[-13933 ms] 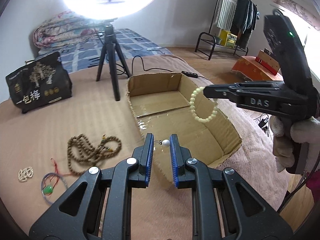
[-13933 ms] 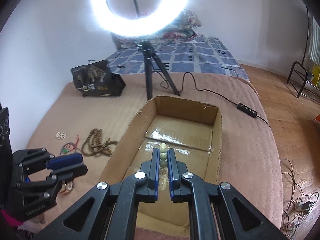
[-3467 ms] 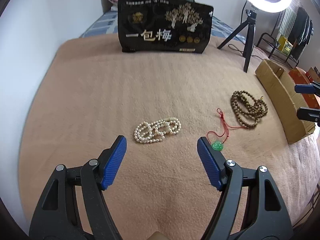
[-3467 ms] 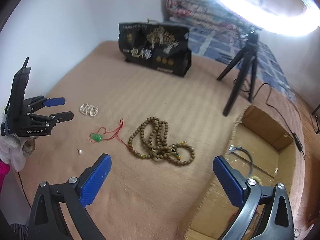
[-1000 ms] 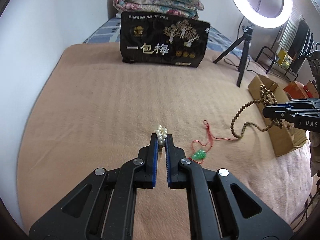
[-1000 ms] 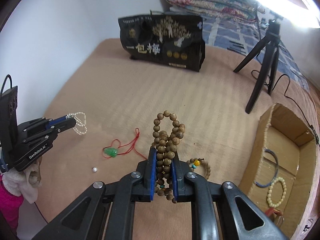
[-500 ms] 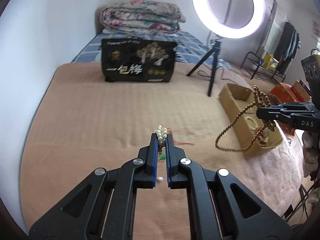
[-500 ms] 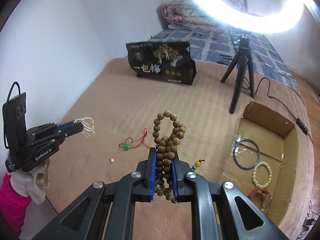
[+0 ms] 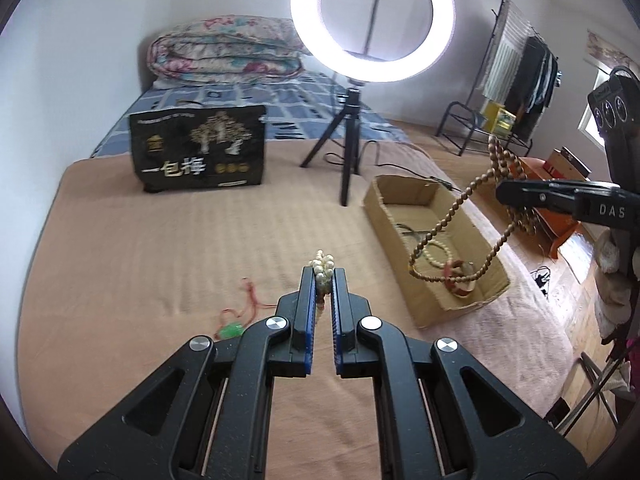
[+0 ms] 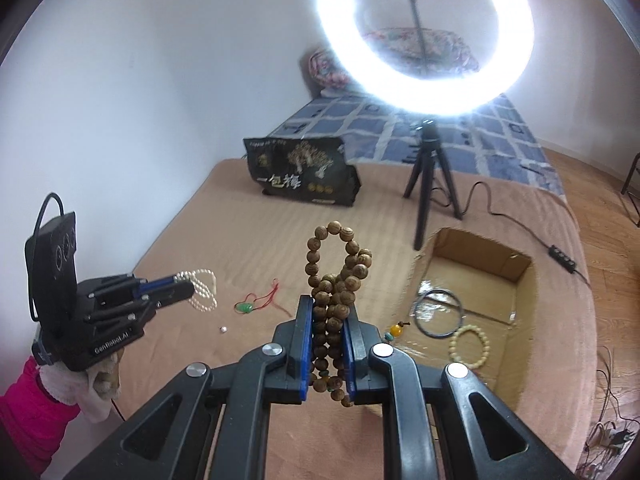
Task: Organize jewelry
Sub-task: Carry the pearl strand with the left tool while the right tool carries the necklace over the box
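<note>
Wooden bead necklace [image 10: 334, 312] pinched in right tongs [image 10: 327, 344], pearl strand [image 9: 322, 270] in left tongs [image 9: 322, 300], both above bed near cardboard box [image 9: 496, 276]. Risk: dangling loops could snag box rim, spill outside.

- The right gripper [image 10: 327, 312] squeezes a bunch of brown wooden beads [image 10: 336, 276], and 1 loop sticks up.
- The left gripper [image 10: 186, 286] pinches a white pearl string [image 10: 204, 288].
- A green charm on red cord [image 10: 256, 302] lies on the bed.
- The cardboard box [image 10: 516, 300] holds 2 rings.
</note>
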`<state>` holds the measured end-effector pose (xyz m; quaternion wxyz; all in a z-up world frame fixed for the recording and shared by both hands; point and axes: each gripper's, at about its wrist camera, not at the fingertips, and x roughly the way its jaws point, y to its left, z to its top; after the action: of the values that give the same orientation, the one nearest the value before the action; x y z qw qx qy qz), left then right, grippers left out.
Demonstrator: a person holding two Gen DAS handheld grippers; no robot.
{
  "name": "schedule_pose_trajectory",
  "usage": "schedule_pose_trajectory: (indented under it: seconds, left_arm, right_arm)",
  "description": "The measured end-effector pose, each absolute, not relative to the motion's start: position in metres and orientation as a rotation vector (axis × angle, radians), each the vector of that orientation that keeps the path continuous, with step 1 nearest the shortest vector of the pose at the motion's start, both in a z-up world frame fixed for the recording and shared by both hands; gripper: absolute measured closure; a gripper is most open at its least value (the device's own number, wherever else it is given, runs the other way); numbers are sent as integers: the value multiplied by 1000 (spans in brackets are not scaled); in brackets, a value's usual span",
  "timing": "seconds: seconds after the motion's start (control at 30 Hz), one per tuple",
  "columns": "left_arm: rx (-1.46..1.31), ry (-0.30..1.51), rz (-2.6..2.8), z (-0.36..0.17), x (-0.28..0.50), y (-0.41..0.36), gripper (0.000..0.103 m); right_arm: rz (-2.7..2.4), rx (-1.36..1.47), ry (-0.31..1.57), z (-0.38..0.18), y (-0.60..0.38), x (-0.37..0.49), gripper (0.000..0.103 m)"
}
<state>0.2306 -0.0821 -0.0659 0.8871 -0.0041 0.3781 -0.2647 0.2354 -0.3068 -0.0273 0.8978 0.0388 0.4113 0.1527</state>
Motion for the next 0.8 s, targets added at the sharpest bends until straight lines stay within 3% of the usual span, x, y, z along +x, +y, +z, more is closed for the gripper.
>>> schedule_pose_trajectory:
  seconds: [0.8]
  left_arm:
    - [47,798,-746,-77,238,-214,98]
  right_arm:
    - [154,71,831,-36,-396,269,92]
